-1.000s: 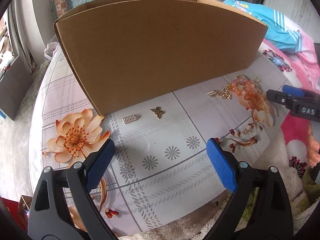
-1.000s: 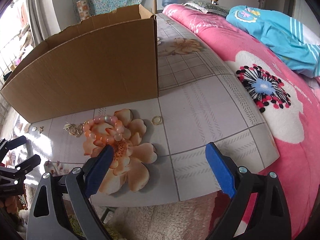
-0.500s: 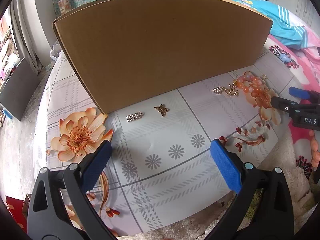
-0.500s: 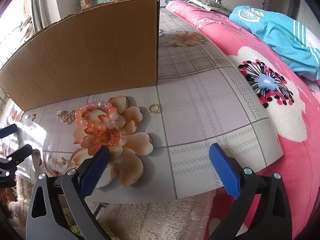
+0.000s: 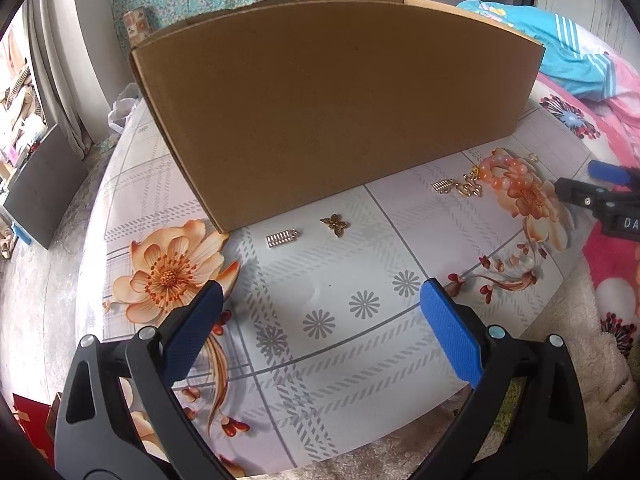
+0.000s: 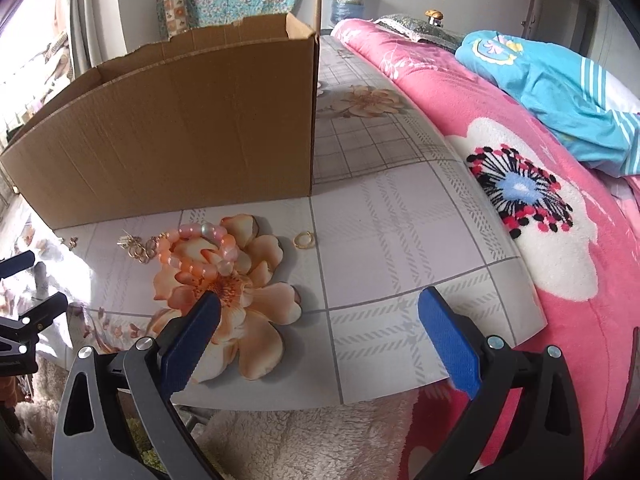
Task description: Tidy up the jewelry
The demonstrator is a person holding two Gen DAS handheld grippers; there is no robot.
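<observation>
Gold butterfly charm and a ribbed pendant sit just ahead of the left gripper, wide open, holding nothing. Bead bracelet lies ahead-left of the right gripper, also gaping empty, gold ring nearby.

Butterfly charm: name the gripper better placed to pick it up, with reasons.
Left. The left gripper hangs open, its gap facing the butterfly charm. The right gripper is open too, but faces the bead bracelet and gold ring, farther right.
</observation>
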